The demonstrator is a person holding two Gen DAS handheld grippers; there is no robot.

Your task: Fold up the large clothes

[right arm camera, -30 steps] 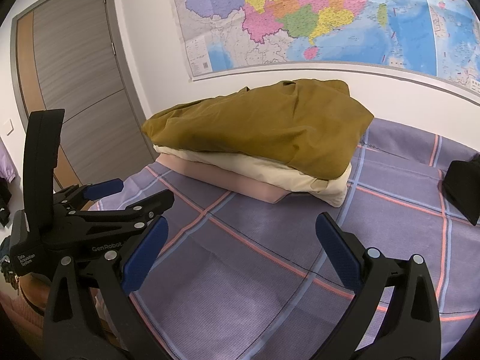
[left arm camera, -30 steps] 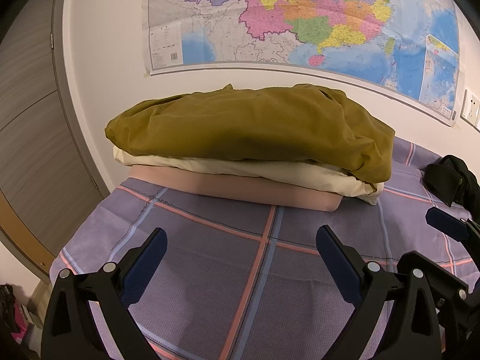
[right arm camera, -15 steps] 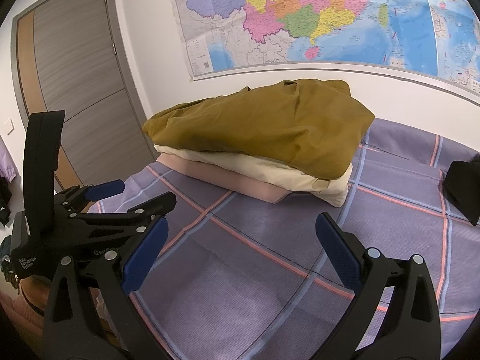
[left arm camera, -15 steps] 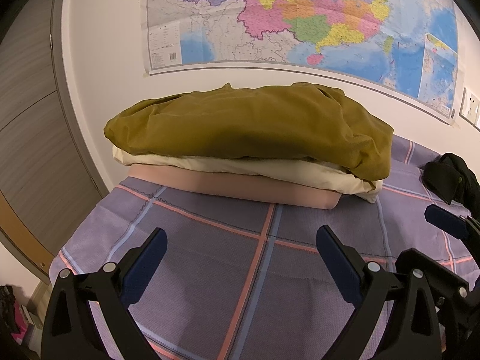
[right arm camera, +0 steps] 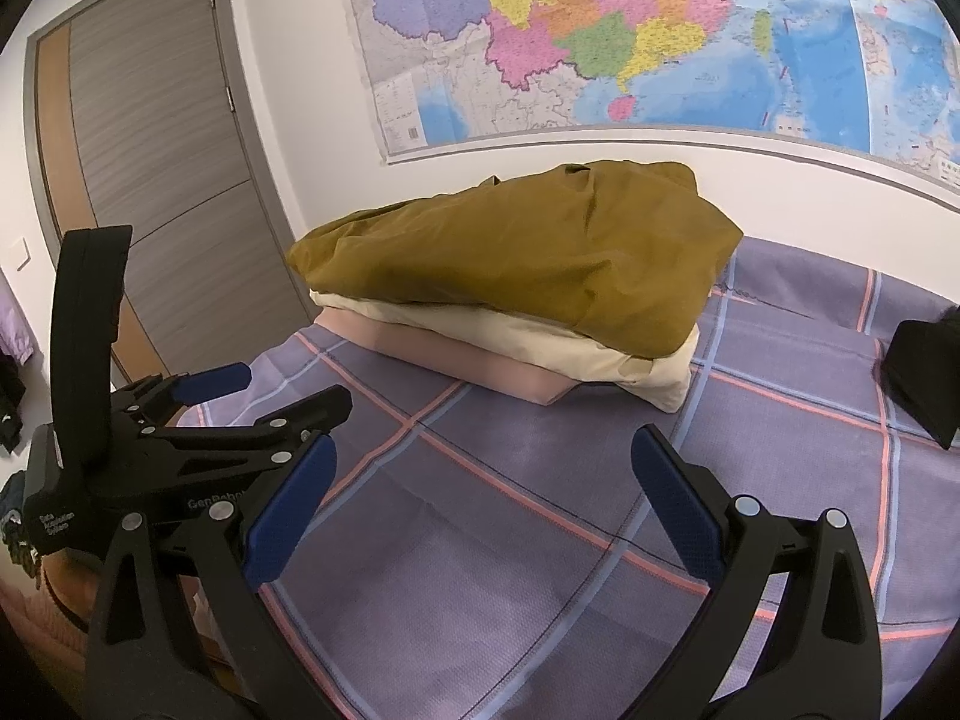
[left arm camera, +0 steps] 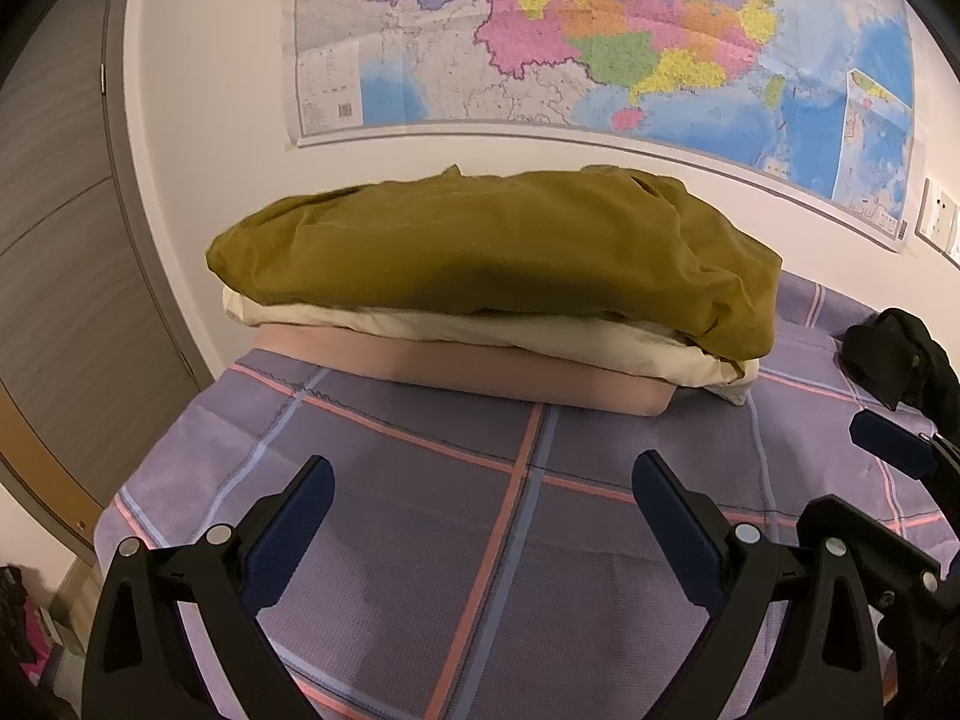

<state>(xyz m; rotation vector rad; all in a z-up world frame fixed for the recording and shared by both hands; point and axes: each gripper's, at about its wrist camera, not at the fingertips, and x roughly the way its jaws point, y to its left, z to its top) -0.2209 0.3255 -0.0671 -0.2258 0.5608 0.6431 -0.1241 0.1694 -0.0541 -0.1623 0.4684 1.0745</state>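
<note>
A stack of folded clothes lies at the far end of the bed against the wall: an olive garment (left arm camera: 492,252) (right arm camera: 528,258) on top, a cream one (left arm camera: 480,330) (right arm camera: 540,342) under it, a pink one (left arm camera: 510,372) (right arm camera: 468,360) at the bottom. My left gripper (left arm camera: 480,522) hovers open over the purple checked bedspread (left arm camera: 420,480), a short way in front of the stack, holding nothing. My right gripper (right arm camera: 480,498) is also open and empty above the bedspread (right arm camera: 540,510). The left gripper (right arm camera: 204,408) shows at the left of the right wrist view.
A black garment (left arm camera: 894,360) (right arm camera: 924,378) lies at the right side of the bed. A large map (left arm camera: 600,36) hangs on the wall behind the stack. A grey door (right arm camera: 150,180) stands to the left. The bed's left edge drops off near the door.
Almost nothing differs. Both grippers drifted very slightly; the stack and the bedspread stay as they were.
</note>
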